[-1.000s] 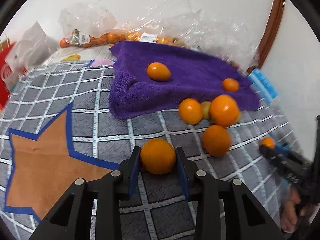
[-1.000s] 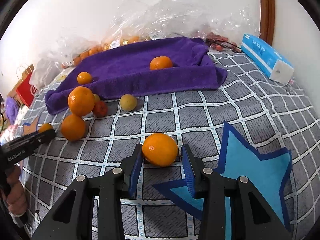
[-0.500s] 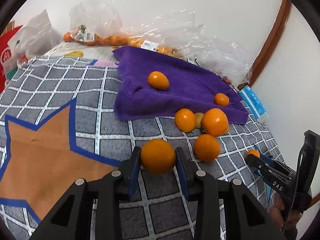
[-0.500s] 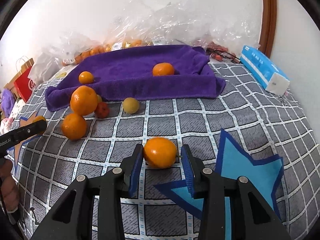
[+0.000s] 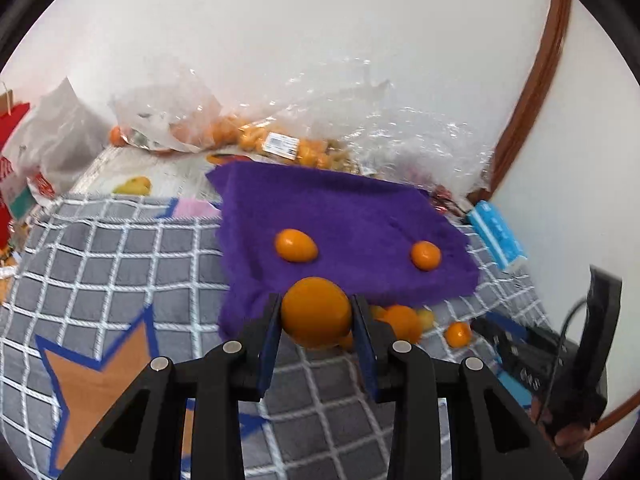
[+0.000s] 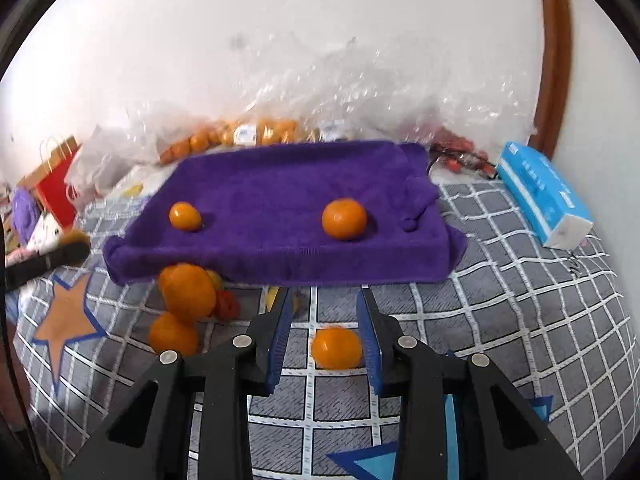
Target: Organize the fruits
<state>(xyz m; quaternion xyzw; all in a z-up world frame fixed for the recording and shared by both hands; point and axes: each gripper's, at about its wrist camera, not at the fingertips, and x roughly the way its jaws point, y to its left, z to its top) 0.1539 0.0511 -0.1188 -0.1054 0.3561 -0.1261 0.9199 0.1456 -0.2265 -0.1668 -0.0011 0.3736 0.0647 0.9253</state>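
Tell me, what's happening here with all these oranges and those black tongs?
A person holds a gripper in each hand and is sorting fruit on a checked blanket. The left gripper is clamped on an orange, raised in front of the purple towel, where two small oranges already lie. The right gripper has just been closing its jaws, but its orange sits on the blanket beneath them, apparently not gripped. More fruit is piled by the towel's near edge.

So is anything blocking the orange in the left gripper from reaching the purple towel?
Nothing visible does. The orange, clamped in the left gripper, hangs before the near edge of the towel; bare cloth lies ahead.
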